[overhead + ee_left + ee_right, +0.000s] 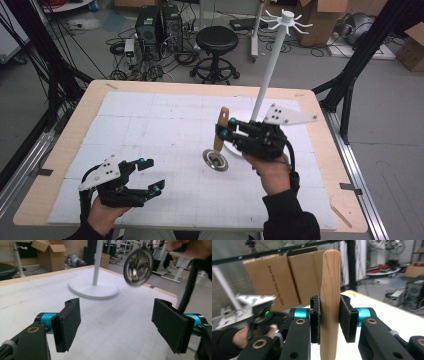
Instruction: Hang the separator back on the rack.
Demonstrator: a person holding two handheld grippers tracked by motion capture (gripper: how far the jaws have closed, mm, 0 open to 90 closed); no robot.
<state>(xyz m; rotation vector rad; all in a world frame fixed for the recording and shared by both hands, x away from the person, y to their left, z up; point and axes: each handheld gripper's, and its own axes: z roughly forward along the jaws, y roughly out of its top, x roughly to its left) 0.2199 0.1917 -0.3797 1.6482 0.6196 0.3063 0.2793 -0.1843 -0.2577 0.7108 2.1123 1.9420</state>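
My right gripper point(227, 127) is shut on the wooden handle point(221, 125) of a utensil and holds it above the middle of the table. Its round metal head point(215, 160) hangs at the lower end. In the right gripper view the pads clamp the upright handle point(330, 290) from both sides, around the right gripper point(330, 320). My left gripper point(154, 175) stands open near the front left of the mat, nothing between its jaws. The left gripper view shows that gripper point(116, 325) wide apart, with the metal head point(138, 267) in the air beyond it.
A white stand with a round base point(93, 290), a tall pole point(267, 75) and hooks on top point(286, 20) rises just behind the right gripper. A white gridded mat point(165, 125) covers the wooden table point(75, 130). On the floor beyond is a black stool point(216, 40).
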